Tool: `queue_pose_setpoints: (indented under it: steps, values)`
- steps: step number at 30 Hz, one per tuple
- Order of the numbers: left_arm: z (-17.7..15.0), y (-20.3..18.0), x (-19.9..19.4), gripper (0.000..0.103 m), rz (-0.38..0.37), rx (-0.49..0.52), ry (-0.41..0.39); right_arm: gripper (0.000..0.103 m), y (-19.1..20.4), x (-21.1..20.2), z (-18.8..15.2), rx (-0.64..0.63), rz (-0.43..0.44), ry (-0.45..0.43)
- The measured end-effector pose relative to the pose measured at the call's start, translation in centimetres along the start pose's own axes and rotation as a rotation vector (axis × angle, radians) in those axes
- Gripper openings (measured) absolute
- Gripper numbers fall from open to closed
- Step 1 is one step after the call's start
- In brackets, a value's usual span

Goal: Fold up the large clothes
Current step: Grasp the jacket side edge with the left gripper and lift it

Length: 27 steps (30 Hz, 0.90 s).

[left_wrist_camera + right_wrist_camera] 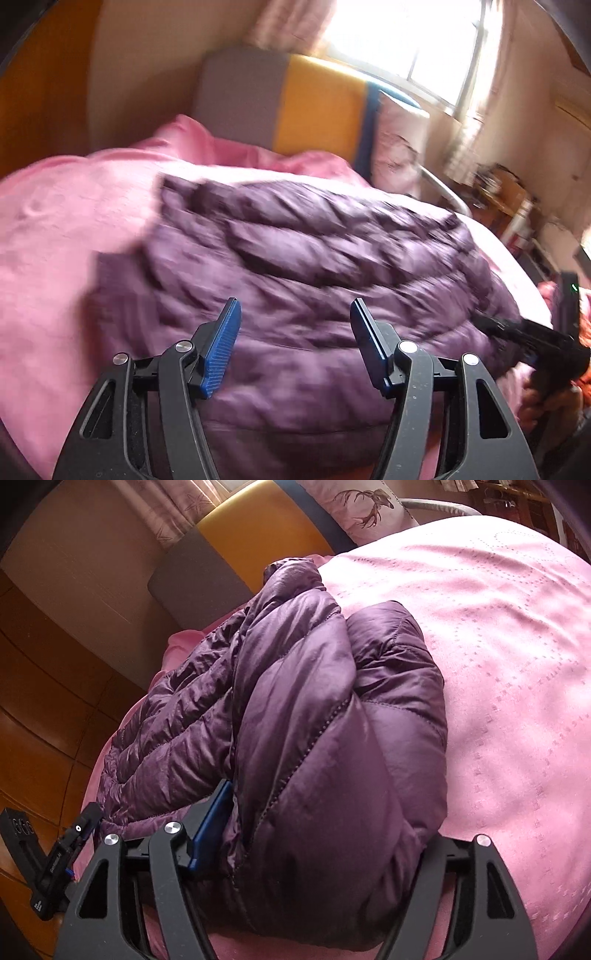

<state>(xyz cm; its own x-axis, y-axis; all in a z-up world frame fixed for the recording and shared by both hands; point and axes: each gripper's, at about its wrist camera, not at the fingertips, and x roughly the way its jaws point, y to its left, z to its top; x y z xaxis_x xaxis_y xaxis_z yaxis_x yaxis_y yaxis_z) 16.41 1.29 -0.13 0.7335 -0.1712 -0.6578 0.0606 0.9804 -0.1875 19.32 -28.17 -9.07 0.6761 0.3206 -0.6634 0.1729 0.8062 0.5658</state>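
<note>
A purple quilted down jacket (295,266) lies on a pink bedspread (55,236). My left gripper (295,332) is open and empty, hovering just above the jacket's near part; this view is motion-blurred. In the right wrist view the jacket (295,709) is folded over on itself into a thick bundle. My right gripper (314,834) has its jaws around the near fold of the jacket; its left blue finger (210,827) presses the fabric and the right finger is hidden under it. The right gripper also shows in the left wrist view (524,339) at the jacket's right edge.
A headboard with grey, yellow and blue panels (317,110) stands behind the bed, with a pillow with a deer print (369,509) against it. A bright window (406,48) and cluttered shelves (509,199) are at right. Wooden floor (44,738) lies left of the bed.
</note>
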Motion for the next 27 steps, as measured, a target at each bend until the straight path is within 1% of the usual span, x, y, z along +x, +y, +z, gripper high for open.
queue_pose_setpoints:
  steps: [1, 2, 3, 4, 5, 7, 8, 9, 10, 11, 12, 13, 14, 16, 20, 21, 24, 25, 26, 27]
  values:
    - [0.4, 1.3, -0.7, 0.068, 0.062, -0.022, -0.030, 0.079, -0.1, 0.0, -0.1, 0.008, 0.005, -0.006]
    - [0.6, 3.0, -1.5, 0.078, 0.119, -0.059, -0.056, 0.081, -0.3, -0.1, -0.2, 0.012, 0.013, -0.008]
    - [0.6, 4.1, -1.9, 0.082, 0.142, -0.083, -0.068, 0.081, -0.3, -0.1, -0.4, 0.007, 0.016, -0.011]
    - [0.5, 5.6, -2.1, 0.082, 0.155, -0.108, -0.057, 0.082, -0.5, -0.3, -0.5, 0.002, 0.018, -0.019]
    - [0.4, 6.5, -2.0, 0.082, 0.145, -0.122, -0.029, 0.082, -0.6, -0.3, -0.7, -0.002, 0.025, -0.020]
    - [-0.6, 9.0, -1.1, 0.081, 0.050, -0.189, 0.058, 0.081, -0.7, -0.3, -0.9, -0.011, 0.032, -0.023]
    - [-1.6, 10.2, -0.5, 0.070, -0.029, -0.247, 0.103, 0.075, -0.7, -0.3, -0.9, -0.016, 0.029, -0.025]
    - [-2.2, 10.8, 0.0, 0.059, -0.079, -0.280, 0.134, 0.069, -0.7, -0.4, -1.0, -0.022, 0.037, -0.023]
    - [-2.8, 11.2, 0.2, 0.055, -0.110, -0.301, 0.149, 0.055, -0.8, -0.7, -1.2, -0.029, 0.050, -0.020]
    - [-3.4, 11.3, 0.2, 0.045, -0.130, -0.310, 0.146, 0.047, -0.5, -1.0, -1.3, -0.046, 0.046, -0.023]
    - [-3.7, 11.4, 0.0, 0.035, -0.158, -0.315, 0.141, 0.043, -0.2, -1.4, -1.5, -0.069, 0.040, -0.021]
    - [-3.8, 11.3, -0.2, 0.032, -0.173, -0.319, 0.139, 0.038, 0.2, -1.7, -1.5, -0.084, 0.039, -0.018]
    - [-3.9, 11.2, -0.6, 0.025, -0.184, -0.318, 0.137, 0.034, 0.5, -2.3, -1.7, -0.101, 0.042, -0.012]
    - [-4.1, 11.3, -1.4, 0.021, -0.209, -0.311, 0.147, 0.033, 1.1, -3.1, -2.1, -0.128, 0.049, -0.002]
    - [-5.3, 11.4, -3.9, 0.019, -0.254, -0.280, 0.183, 0.032, 0.7, -5.7, -4.9, -0.162, 0.059, 0.039]
    - [-5.9, 11.1, -4.9, 0.019, -0.264, -0.256, 0.201, 0.032, 0.4, -6.3, -5.6, -0.162, 0.067, 0.053]
    - [-7.9, 10.2, -7.8, 0.019, -0.257, -0.188, 0.248, 0.034, -0.3, -8.8, -8.3, -0.159, 0.090, 0.102]
    - [-8.3, 10.1, -8.6, 0.020, -0.248, -0.167, 0.259, 0.041, -0.3, -9.4, -9.0, -0.171, 0.088, 0.125]
    - [-8.7, 9.9, -9.4, 0.024, -0.231, -0.150, 0.265, 0.052, -0.6, -10.1, -9.5, -0.178, 0.077, 0.143]
    - [-8.8, 9.9, -10.4, 0.032, -0.187, -0.136, 0.256, 0.057, -1.0, -10.9, -9.7, -0.172, 0.049, 0.143]
